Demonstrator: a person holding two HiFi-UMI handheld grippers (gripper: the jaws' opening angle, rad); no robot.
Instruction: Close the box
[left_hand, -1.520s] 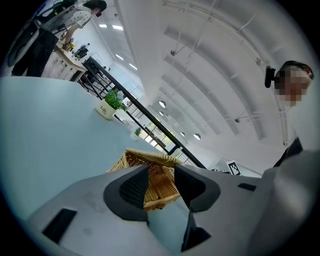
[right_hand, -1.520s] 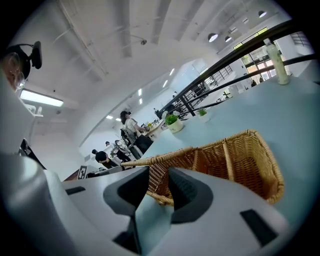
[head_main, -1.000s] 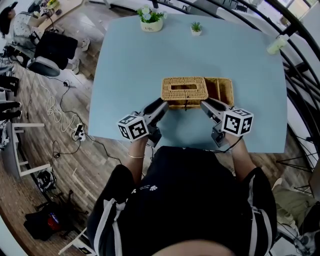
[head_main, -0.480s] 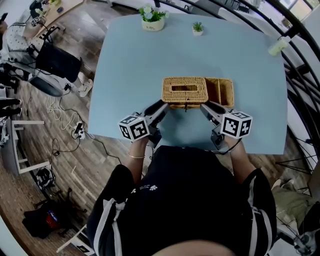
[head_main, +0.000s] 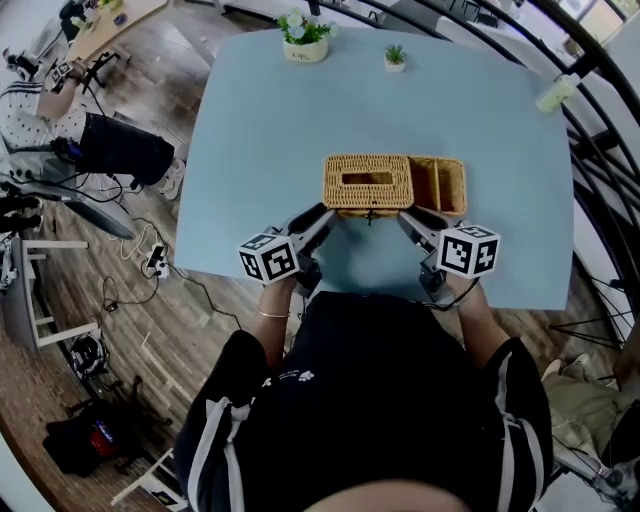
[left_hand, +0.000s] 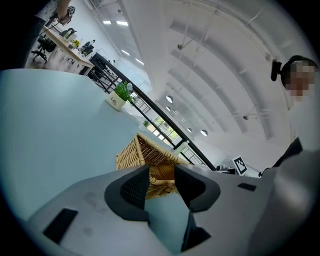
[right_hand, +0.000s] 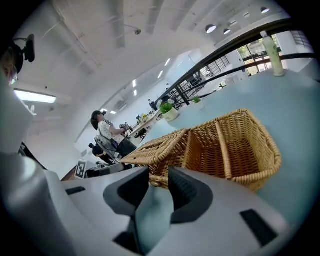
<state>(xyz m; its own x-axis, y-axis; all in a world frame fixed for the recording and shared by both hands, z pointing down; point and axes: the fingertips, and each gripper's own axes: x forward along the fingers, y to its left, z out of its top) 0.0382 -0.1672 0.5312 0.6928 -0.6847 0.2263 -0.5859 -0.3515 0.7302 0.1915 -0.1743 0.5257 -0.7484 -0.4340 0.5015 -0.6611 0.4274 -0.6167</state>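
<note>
box (head_main: 372, 182) just ahead of left gripper (head_main: 324, 213); right gripper (head_main: 409, 214) too — jaws apart

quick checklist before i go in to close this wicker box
1. Left tongs open, nothing between them: ok.
2. Right tongs open, nothing between them: ok.
3. Both at the near side of the rectangular woven wicker box: ok.
4. Box closed: not ok; its right divided section is uncovered.
5. Slotted wicker lid lying flat: cannot tell.
6. Light blue table bare between tongs and box: ok.
</note>
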